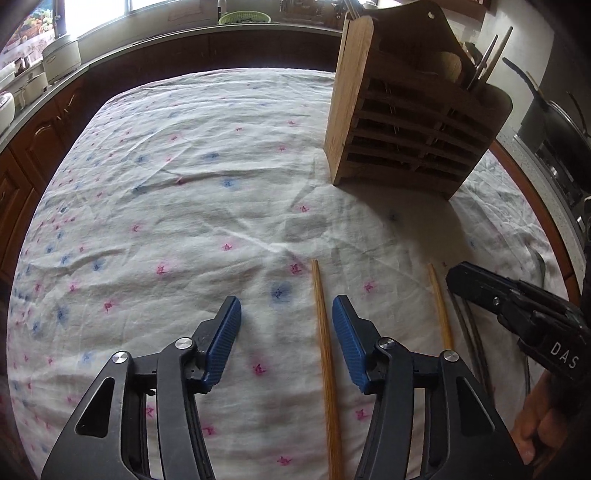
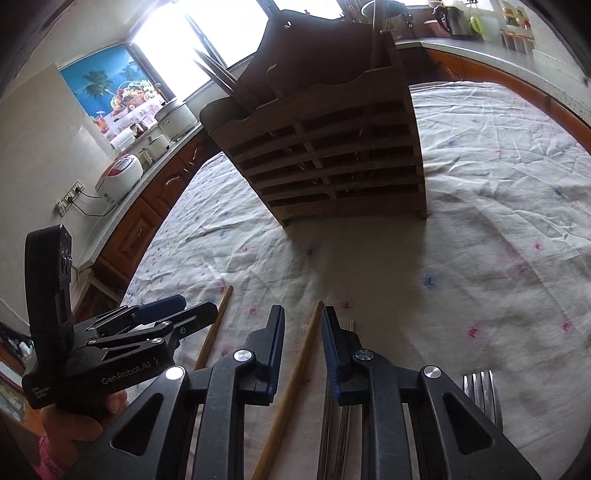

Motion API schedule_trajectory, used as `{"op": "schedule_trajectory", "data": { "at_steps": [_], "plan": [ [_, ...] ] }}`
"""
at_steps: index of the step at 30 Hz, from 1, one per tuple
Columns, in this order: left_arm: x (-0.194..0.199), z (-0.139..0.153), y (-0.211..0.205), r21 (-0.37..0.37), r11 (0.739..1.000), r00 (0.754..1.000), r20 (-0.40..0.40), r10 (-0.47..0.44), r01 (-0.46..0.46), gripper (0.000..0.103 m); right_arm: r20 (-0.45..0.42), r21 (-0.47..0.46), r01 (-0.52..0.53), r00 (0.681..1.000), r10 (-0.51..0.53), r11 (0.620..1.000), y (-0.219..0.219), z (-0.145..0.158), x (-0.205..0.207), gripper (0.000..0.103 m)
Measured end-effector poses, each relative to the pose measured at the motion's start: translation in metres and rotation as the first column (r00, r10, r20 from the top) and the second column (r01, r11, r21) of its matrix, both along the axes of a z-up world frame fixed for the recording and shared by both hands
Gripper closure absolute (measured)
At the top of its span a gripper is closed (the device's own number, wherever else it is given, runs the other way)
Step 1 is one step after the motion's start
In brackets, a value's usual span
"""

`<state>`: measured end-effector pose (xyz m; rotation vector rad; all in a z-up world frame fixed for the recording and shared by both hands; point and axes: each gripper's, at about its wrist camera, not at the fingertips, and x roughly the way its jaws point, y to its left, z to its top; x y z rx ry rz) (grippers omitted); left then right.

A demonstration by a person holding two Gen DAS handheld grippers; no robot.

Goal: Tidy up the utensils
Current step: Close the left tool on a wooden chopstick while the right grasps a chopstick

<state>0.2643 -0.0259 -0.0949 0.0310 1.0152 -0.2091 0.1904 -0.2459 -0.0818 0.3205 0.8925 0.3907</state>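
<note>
Table [image 1: 192,177] is lying under a creased white cloth [image 1: 166,229] printed with small pink and blue flowers; the cloth is covering nearly the whole surface, with a brown wooden edge showing at the right of the left wrist view. Wooden utensil rack [image 1: 410,122] is standing upright on the cloth at the upper right of that view, slatted front facing the cameras, with several sticks poking up from its top compartments.

Left hand-held gripper [image 1: 286,317] is hovering low over the cloth, blue pads [image 1: 225,336] apart and gripping nothing. One wooden chopstick [image 1: 323,332] is lying flat between the pads, just beside the right one; contact cannot be told. A second chopstick [image 1: 439,306] is lying near it to the right, roughly parallel.

Right hand-held gripper [image 2: 303,321] is standing narrowly open around that second chopstick, which is running diagonally between the fingers close to the right pad; a firm pinch is not visible. Metal rods [image 2: 338,417] and a fork [image 2: 482,391] are lying on the cloth at the lower right of the right wrist view.

Room: dark brown cabinets [image 1: 33,155] are running along the counter, rice cookers [image 2: 120,173] are sitting below a bright window [image 2: 192,33], and a green basket [image 1: 243,16] is sitting at the top of the left wrist view.
</note>
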Motion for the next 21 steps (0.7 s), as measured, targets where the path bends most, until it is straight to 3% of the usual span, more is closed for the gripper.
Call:
{"op": "schedule_trajectory", "data": {
  "at_steps": [3, 12, 19, 21],
  "plan": [
    [-0.007, -0.001, 0.0, 0.046, 0.999, 1.0, 0.015, -0.021, 0.02, 0.064, -0.01, -0.016, -0.018, 1.0, 0.017, 1.0, 0.006, -0.003, 0.005, 0.085],
    [-0.007, 0.0, 0.015, -0.03, 1.0, 1.0, -0.022, 0.0, -0.001, 0.065, -0.018, -0.101, -0.061, 0.998, 0.059, 0.993, 0.019, -0.009, 0.014, 0.087],
    [0.0, -0.004, -0.004, 0.073, 0.997, 1.0, 0.007, -0.014, 0.014, 0.067, -0.012, -0.172, -0.095, 0.995, 0.094, 0.981, 0.026, -0.007, 0.016, 0.088],
    [-0.001, -0.004, -0.008, 0.086, 0.996, 0.999, 0.018, -0.03, 0.028, 0.076, -0.003, -0.195, -0.098, 0.995, 0.099, 0.976, 0.029, -0.007, 0.015, 0.088]
  ]
}}
